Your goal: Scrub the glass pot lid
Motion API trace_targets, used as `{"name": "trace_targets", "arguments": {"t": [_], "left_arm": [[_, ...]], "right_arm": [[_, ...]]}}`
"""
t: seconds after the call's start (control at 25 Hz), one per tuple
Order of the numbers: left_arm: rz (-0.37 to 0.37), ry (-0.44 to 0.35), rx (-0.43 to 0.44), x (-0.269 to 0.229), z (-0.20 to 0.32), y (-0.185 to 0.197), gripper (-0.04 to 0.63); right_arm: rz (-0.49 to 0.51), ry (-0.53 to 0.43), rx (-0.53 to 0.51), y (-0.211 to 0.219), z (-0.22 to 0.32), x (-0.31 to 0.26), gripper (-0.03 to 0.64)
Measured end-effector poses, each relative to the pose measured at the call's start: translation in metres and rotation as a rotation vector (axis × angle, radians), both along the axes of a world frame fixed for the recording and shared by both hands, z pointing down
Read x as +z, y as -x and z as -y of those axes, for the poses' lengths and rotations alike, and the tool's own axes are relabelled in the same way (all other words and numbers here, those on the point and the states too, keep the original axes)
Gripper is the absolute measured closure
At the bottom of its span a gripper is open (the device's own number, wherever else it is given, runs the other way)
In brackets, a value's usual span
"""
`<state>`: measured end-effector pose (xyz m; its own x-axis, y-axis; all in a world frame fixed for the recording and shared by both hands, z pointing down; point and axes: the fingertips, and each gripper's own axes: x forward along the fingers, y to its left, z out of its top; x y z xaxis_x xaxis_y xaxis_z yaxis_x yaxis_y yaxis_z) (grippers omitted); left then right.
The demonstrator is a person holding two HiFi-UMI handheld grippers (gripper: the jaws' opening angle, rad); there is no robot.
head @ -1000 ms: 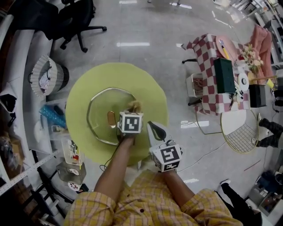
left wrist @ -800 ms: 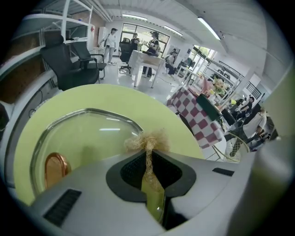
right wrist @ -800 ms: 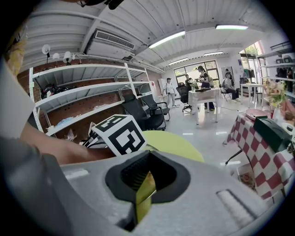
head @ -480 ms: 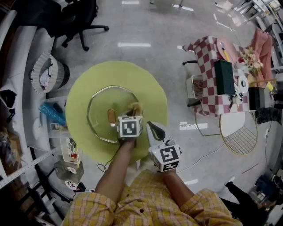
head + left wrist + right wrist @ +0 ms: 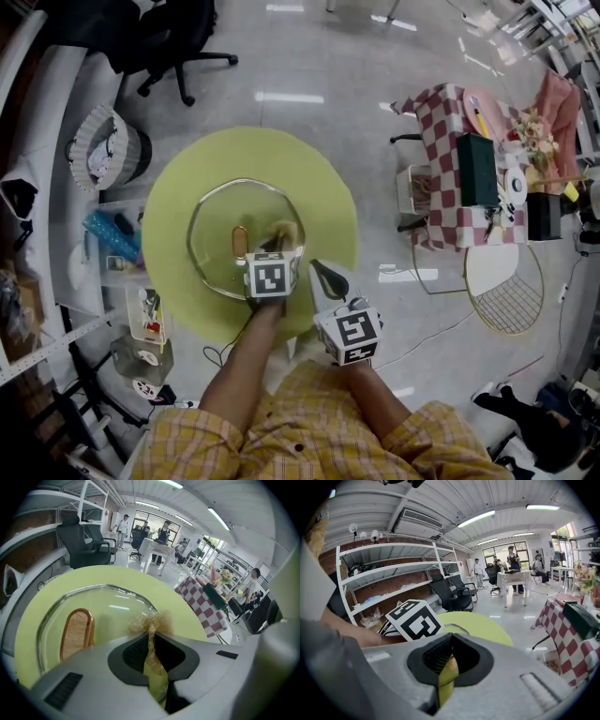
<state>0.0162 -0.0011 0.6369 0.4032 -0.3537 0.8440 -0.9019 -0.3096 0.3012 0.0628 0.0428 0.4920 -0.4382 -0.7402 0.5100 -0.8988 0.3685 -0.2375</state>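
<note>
Nearest you, the right claw point(image 5: 326, 275) hangs over the near right edge of the round green desk point(image 5: 309, 178), outside the rim of the glass pot lid point(image 5: 246, 214). Its jaws are drawn together. A thin yellow-green sliver shows in the slit, but you cannot tell whether it is a held thing or the desk seen through the gap.

Just left of it and a little farther, the left claw point(image 5: 279, 249) is clenched on the scrubber point(image 5: 285, 231), a tan fibrous tuft that juts out past the jaw tips.

The lid lies dome-up at the middle of the desk, below and ahead of the left claw. The tuft sits over the lid's right half and appears to be pressed on the glass, though contact cannot be confirmed.

The lid's handle point(image 5: 240, 242) stands just left of the tuft, with its long axis running near to far.

The left claw is therefore the working one. From the tuft, unscrubbed glass lies mostly to the left and far side, so strokes that way would need to pass round the handle. The right claw is the one placed to steady the near right rim.
</note>
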Motion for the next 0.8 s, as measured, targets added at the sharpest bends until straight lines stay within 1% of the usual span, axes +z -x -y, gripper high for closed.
{"name": "trace_targets", "arguments": {"t": [0.12,0.52,0.64,0.8], "left_arm": [[-0.005,0.002,-0.009,-0.006,-0.003,0.004,0.555],[0.012,-0.017,-0.033,-0.012,-0.007,0.016,0.555],[0.026,-0.026,-0.037,-0.013,-0.009,0.022,0.556],[0.071,-0.061,-0.015,-0.010,-0.012,0.028,0.555]], "right_arm": [[0.001,-0.003,-0.009,0.004,-0.002,-0.001,0.618],[0.000,-0.010,-0.022,0.008,-0.006,-0.004,0.620],[0.001,-0.010,-0.029,0.010,-0.006,-0.005,0.620],[0.002,-0.013,-0.043,0.014,-0.007,-0.006,0.618]]}}
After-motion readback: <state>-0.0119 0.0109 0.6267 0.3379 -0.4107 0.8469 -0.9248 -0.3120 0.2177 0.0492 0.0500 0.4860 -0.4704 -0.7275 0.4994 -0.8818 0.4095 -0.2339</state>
